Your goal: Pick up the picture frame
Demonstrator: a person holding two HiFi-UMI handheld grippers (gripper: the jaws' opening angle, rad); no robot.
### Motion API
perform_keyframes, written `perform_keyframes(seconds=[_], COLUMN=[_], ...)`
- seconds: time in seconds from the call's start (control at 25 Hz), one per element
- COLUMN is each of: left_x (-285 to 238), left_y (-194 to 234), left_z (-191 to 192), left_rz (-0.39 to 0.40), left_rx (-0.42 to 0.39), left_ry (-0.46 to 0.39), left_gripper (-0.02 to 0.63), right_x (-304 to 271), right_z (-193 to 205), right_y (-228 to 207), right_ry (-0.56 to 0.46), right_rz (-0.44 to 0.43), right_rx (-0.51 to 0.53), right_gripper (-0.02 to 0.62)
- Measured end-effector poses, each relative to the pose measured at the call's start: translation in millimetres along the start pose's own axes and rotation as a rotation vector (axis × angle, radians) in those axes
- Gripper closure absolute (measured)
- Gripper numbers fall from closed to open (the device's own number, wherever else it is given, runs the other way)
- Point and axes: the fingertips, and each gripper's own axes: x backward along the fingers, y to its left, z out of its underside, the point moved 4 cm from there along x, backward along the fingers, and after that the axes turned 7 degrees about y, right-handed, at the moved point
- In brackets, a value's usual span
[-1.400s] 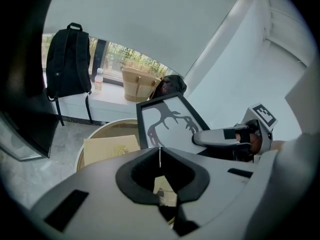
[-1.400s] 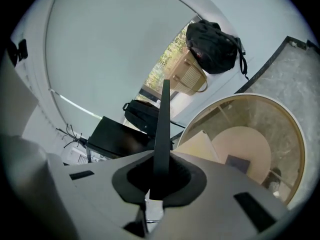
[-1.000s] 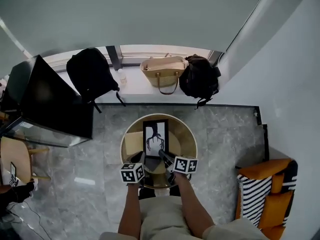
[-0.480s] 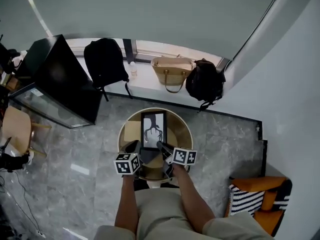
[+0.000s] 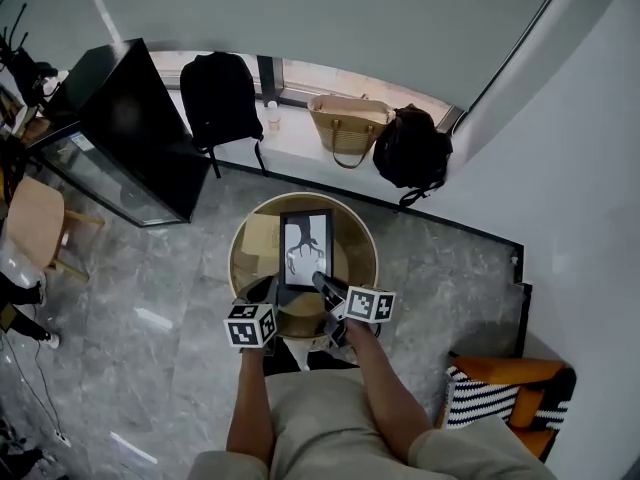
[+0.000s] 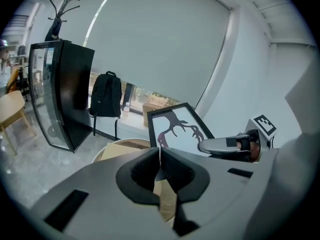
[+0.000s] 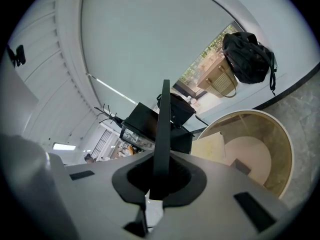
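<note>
Head view shows the picture frame (image 5: 305,248) held tilted over the round table (image 5: 370,258), its near corner pinched by the right gripper (image 5: 322,283). In the right gripper view the jaws are clamped on the frame's black edge, seen edge-on between them. The left gripper (image 5: 268,290) hangs over the table's near left rim, just beside the frame. The left gripper view shows its jaws pressed together on nothing. A tan board (image 5: 262,260) lies on the table, left of the frame.

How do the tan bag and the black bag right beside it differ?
The tan bag is light and ribbed; the black bag is dark and plain. The tan bag stands stiff with an open top; the black bag slumps. Both sit on the window ledge.
</note>
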Motion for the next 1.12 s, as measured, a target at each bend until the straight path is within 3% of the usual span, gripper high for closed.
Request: perform_keyframes(seconds=[0.4, 1.12], left_x=[4.2, 0.3], left_y=[-22.2, -21.5], left_z=[17.0, 15.7], left_rz=[0.009, -0.024], left_rx=[-0.018, -0.004], left_ry=[-0.018, -0.02], left_gripper=[0.583, 0.583], right_x=[23.5, 25.8], right_z=[17.2, 7.1], right_y=[0.3, -13.6], right_ry=[0.043, 0.029], right_rz=[-0.001, -0.009], right_rx=[0.083, 0.024], right_gripper=[0.549, 0.549])
